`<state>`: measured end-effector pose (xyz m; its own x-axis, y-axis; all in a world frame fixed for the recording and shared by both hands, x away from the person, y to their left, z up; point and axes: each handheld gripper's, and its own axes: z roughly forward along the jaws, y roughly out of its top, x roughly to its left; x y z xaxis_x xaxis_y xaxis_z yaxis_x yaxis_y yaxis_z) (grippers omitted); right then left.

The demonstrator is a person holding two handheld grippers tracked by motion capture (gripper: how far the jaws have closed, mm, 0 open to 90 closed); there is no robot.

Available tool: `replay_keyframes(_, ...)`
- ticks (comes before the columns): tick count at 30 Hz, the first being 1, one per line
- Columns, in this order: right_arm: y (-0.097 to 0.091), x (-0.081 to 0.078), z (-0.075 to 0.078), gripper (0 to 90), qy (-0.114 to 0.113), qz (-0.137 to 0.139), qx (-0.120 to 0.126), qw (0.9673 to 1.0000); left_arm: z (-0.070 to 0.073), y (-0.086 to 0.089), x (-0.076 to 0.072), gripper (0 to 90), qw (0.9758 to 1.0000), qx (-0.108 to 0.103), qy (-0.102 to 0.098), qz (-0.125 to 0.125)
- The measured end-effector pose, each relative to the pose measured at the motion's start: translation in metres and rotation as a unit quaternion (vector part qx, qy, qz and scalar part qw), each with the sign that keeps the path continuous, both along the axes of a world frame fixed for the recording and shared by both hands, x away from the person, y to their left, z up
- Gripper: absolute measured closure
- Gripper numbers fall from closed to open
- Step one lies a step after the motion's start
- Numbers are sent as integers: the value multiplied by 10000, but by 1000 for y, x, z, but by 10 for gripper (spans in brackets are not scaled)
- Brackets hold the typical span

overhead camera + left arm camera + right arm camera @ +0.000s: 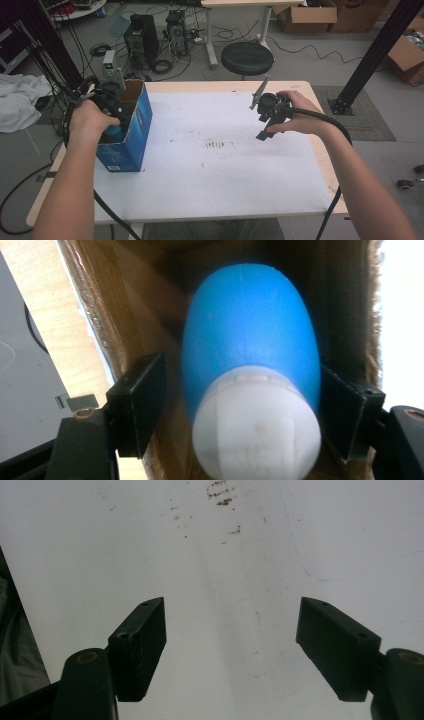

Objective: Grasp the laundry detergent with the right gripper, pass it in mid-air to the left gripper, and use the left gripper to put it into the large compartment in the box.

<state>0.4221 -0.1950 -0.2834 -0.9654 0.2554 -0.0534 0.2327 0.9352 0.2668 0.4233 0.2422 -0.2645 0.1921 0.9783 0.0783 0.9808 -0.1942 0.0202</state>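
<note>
The blue box (131, 131) is cardboard, glossy printed outside and raw brown, fibrous inside. The bottle (252, 355) in it looks smooth matt blue plastic with a white ribbed cap (256, 432). The table (225, 160) top is matt white, scuffed, edged in pale wood.

No lettering, brand, number or sign reads clearly anywhere before you: the blue box (131, 135) at your left shows only a pale, blurred patch low on its side, and the blue bottle (252, 345) carries no legible label.
</note>
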Motion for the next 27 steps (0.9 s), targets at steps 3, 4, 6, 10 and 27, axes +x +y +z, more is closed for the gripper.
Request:
replay_keyframes(3,-1,0,-1,283,12,19,-5,10000,5,0,-2,234,10000,-44,-57,-62)
replay_keyframes(4,-1,0,-1,283,22,0,-12,10000,5,0,-2,227,10000,-44,-57,-62)
replay_keyframes(6,-1,0,-1,283,26,-3,-5,10000,9,0,-3,204,9999,-30,-90,-77)
replay_keyframes(10,-1,-1,-1,283,21,-4,24,10000,19,1,-6,176,9997,-11,-167,-163)
replay_keyframes(27,-7,-1,8,283,-28,-111,91,9999,84,-26,-19,153,9905,-113,-845,-1074)
